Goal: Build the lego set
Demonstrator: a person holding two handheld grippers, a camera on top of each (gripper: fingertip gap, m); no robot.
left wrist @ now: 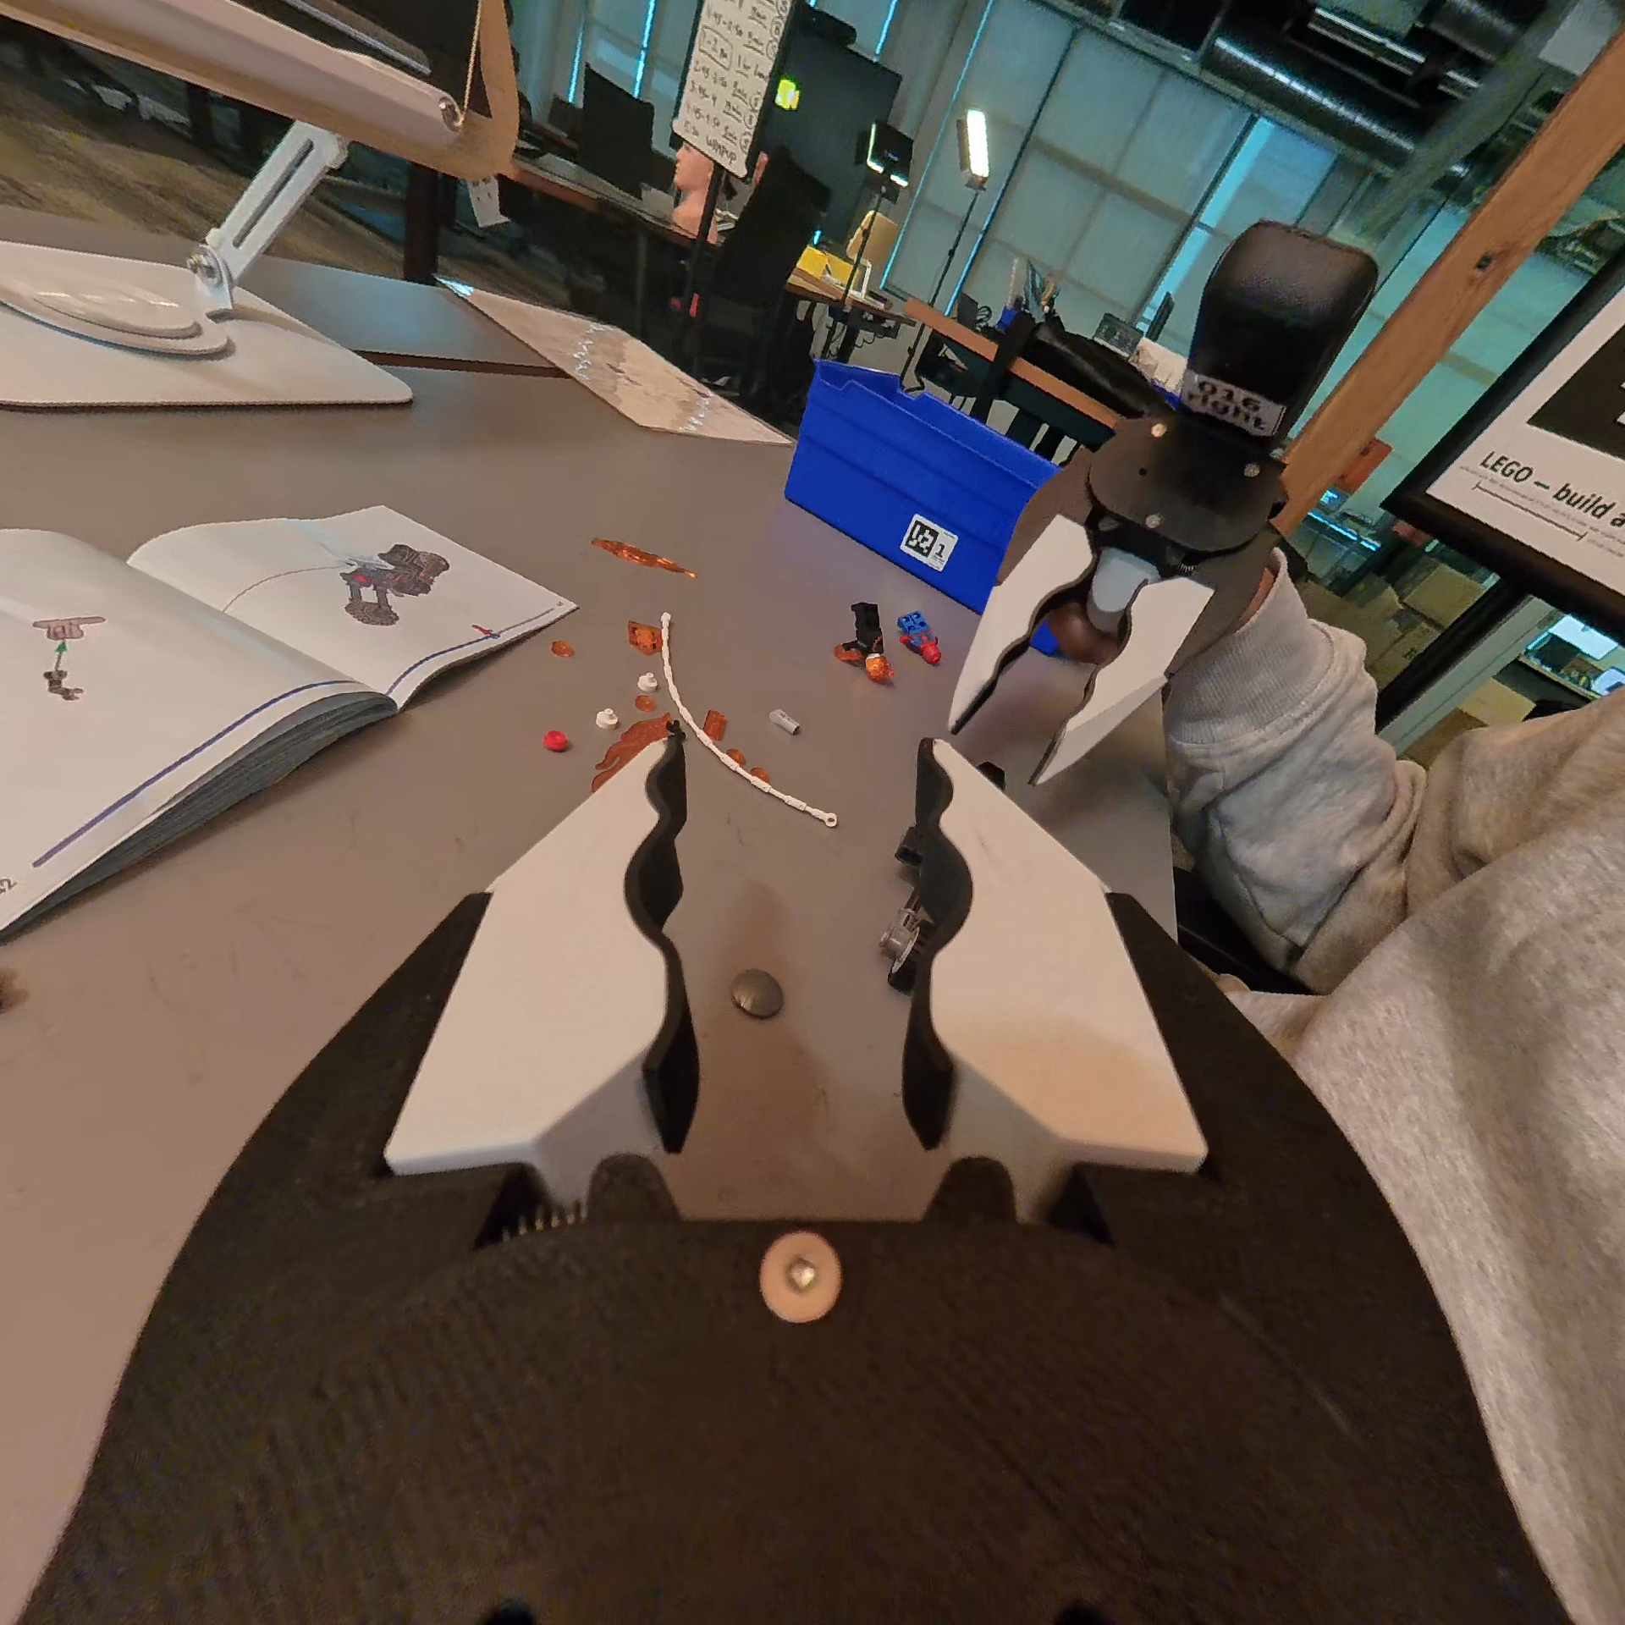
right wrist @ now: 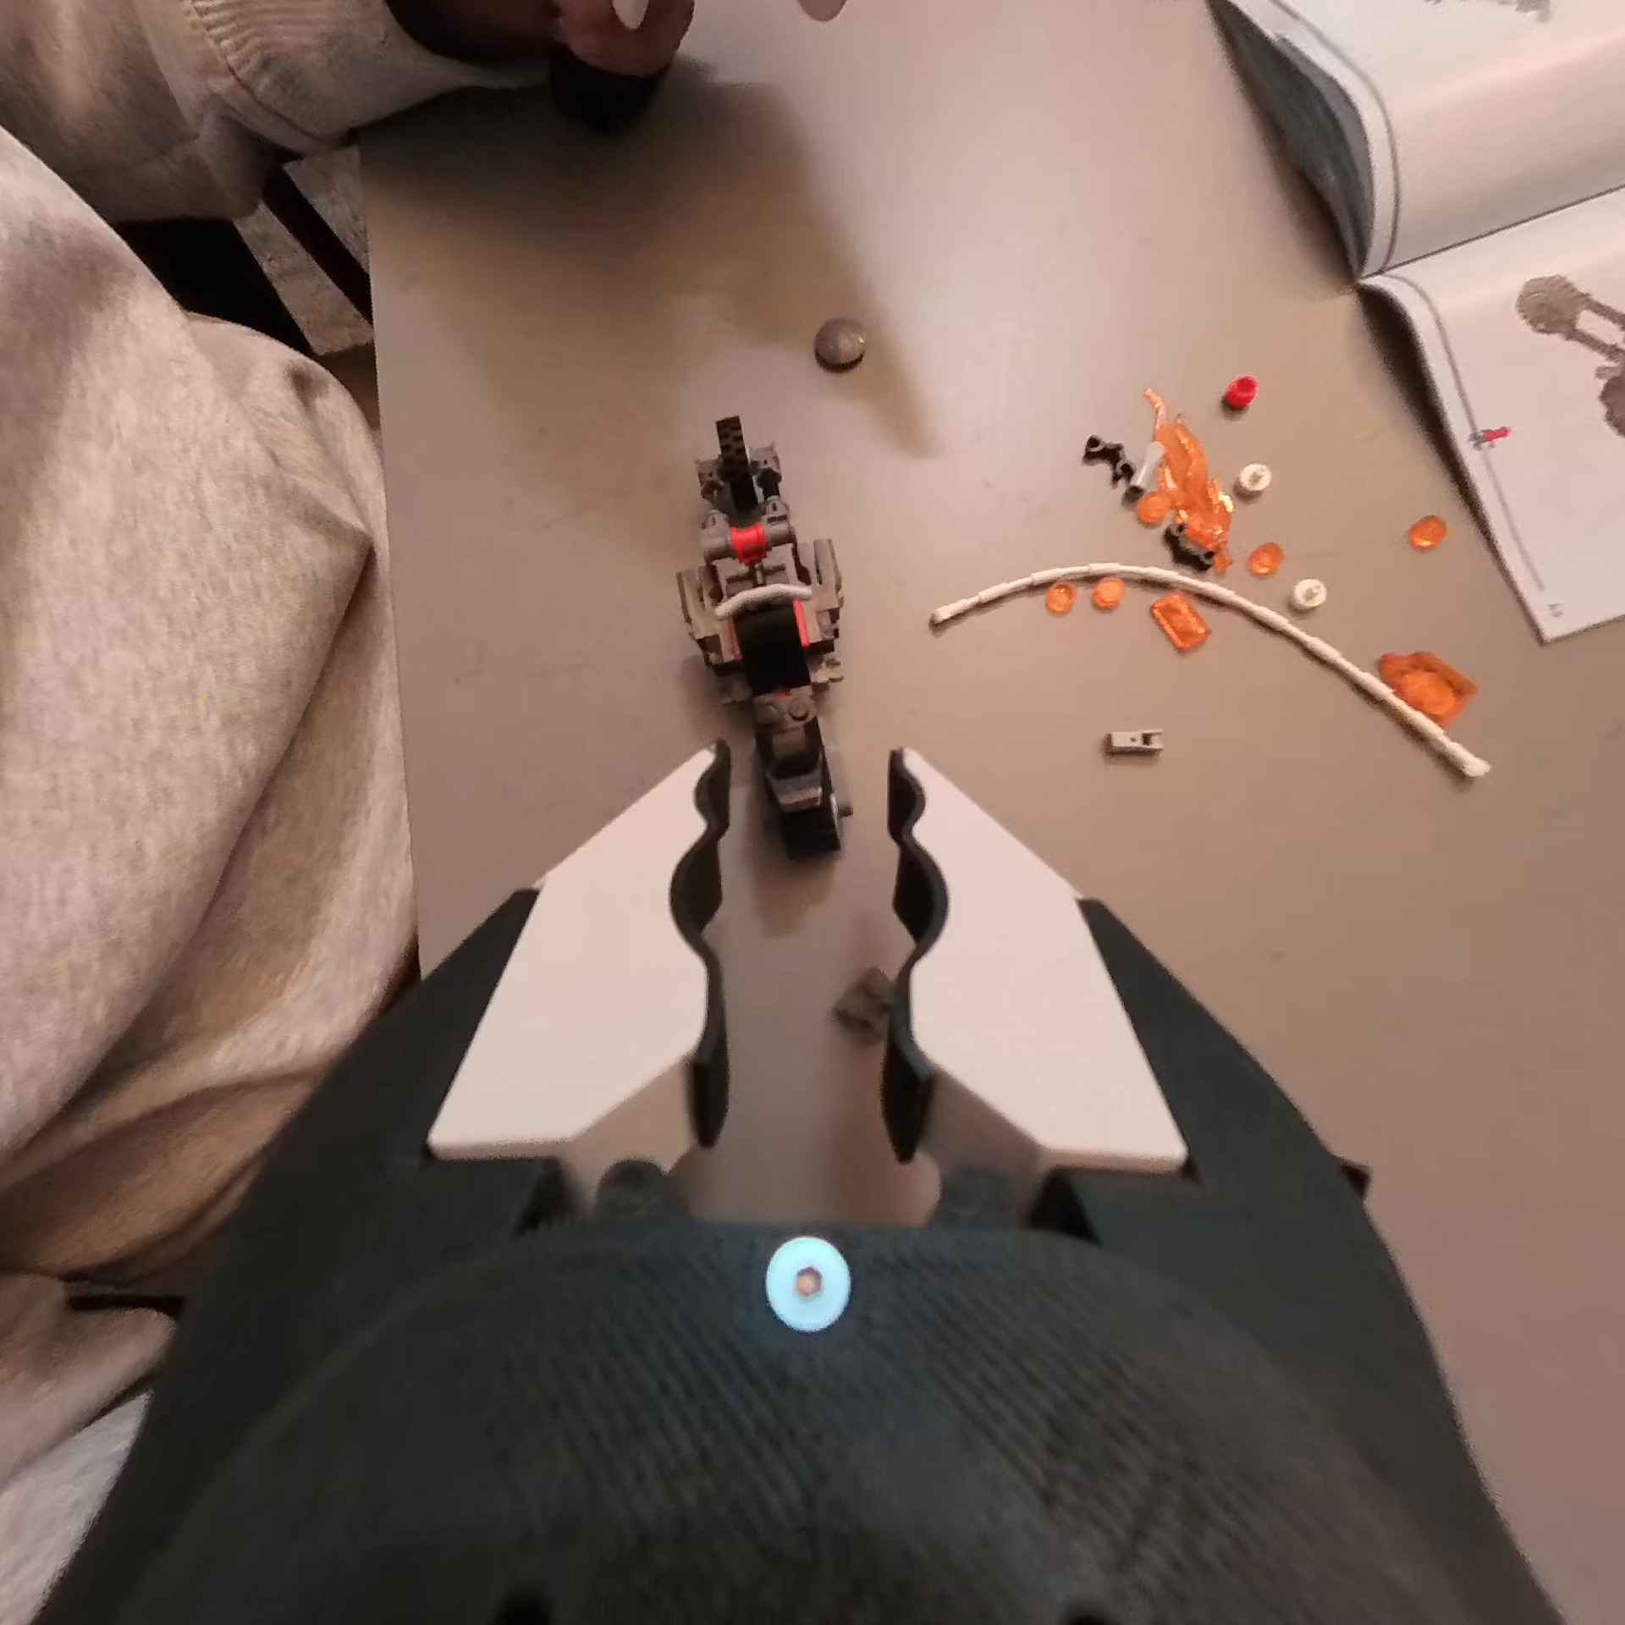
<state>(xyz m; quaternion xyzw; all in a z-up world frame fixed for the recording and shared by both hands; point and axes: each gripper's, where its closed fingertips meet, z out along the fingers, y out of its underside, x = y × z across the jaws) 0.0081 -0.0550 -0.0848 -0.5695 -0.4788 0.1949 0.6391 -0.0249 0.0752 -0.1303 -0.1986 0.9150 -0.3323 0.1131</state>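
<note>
Closest in, the right gripper (right wrist: 807, 763) hangs over the grey table (right wrist: 1011, 879) with its fingers spread and nothing between them. The back end of the half-built lego bike (right wrist: 763, 615) sits just past the tips, pointing away along the table, black and grey with a red bit near the front. A small grey piece (right wrist: 866, 998) lies beside the right finger's inner edge.

Over in the left wrist view, the left gripper (left wrist: 796, 747) is spread wide too, empty; the bike peeks out beside its right finger, mostly hidden. A round metal stud (left wrist: 757, 994) sits in the tabletop between the fingers.

A bit farther out is the loose stuff: a long white chain (right wrist: 1231, 611) curving through a scatter of orange clear pieces (right wrist: 1183, 475), a red round stud (right wrist: 1240, 392), and a little grey brick (right wrist: 1134, 741). The open instruction booklet (left wrist: 220, 668) is off to the left of that. Farther back, two small figure bits (left wrist: 888, 642) lie near a blue bin (left wrist: 906, 475), and a white stand (left wrist: 176, 334) sits at the far left.
</note>
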